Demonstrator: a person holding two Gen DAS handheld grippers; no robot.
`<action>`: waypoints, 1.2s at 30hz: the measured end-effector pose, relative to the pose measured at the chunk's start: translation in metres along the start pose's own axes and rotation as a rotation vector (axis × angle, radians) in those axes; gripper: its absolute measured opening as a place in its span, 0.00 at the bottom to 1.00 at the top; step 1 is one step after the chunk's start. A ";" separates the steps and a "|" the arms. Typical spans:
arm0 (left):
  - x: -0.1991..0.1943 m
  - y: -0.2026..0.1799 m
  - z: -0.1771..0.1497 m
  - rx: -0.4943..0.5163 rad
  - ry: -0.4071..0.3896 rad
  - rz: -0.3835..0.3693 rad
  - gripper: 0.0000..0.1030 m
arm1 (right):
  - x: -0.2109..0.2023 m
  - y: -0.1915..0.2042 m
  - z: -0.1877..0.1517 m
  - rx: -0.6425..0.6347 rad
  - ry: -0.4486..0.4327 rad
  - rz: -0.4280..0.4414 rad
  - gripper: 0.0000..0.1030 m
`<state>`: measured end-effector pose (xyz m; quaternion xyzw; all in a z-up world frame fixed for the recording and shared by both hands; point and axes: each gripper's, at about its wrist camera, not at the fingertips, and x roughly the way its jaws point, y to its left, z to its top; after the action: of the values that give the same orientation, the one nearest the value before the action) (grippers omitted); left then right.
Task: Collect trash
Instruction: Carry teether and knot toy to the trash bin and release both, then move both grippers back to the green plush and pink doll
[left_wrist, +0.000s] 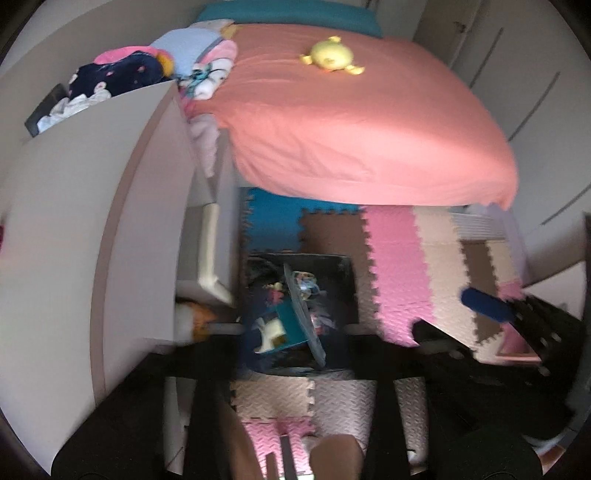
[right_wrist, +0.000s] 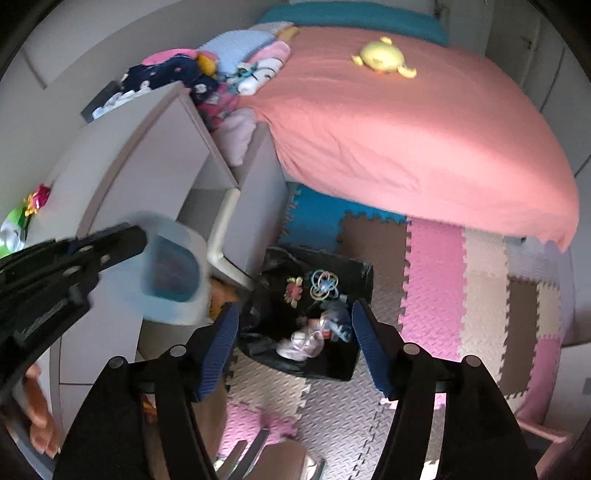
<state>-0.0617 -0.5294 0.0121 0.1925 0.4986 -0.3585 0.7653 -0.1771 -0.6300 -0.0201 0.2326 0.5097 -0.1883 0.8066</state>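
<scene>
A black-lined trash bin (right_wrist: 364, 273) stands on the foam floor mats beside the bed; several small items lie in it, among them colourful rings (right_wrist: 324, 284) and a pale crumpled piece (right_wrist: 301, 343). My right gripper (right_wrist: 295, 343) is open and empty, just above the bin's near side. My left gripper (right_wrist: 142, 240) is shut on a clear blue-tinted plastic box (right_wrist: 171, 269), held up to the left of the bin. In the left wrist view the box (left_wrist: 291, 317) fills the space between the fingers, right over the bin (left_wrist: 343, 266).
A bed (right_wrist: 424, 122) with a pink sheet and a yellow plush toy (right_wrist: 384, 55) lies behind the bin. A white cabinet (right_wrist: 147, 155) stands at the left, clothes (right_wrist: 173, 74) piled on it. Coloured foam mats (right_wrist: 436, 280) cover the floor.
</scene>
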 end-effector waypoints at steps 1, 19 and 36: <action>0.000 -0.001 0.000 -0.001 -0.027 -0.014 0.94 | 0.003 -0.003 0.000 0.006 0.004 0.005 0.63; -0.020 0.021 -0.003 -0.007 -0.083 0.033 0.94 | 0.000 0.005 0.002 -0.022 -0.005 0.004 0.63; -0.107 0.154 -0.028 -0.173 -0.185 0.122 0.94 | -0.026 0.127 0.014 -0.213 -0.047 0.031 0.63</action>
<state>0.0090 -0.3699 0.0865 0.1217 0.4423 -0.2831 0.8423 -0.1084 -0.5321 0.0318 0.1489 0.5040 -0.1258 0.8414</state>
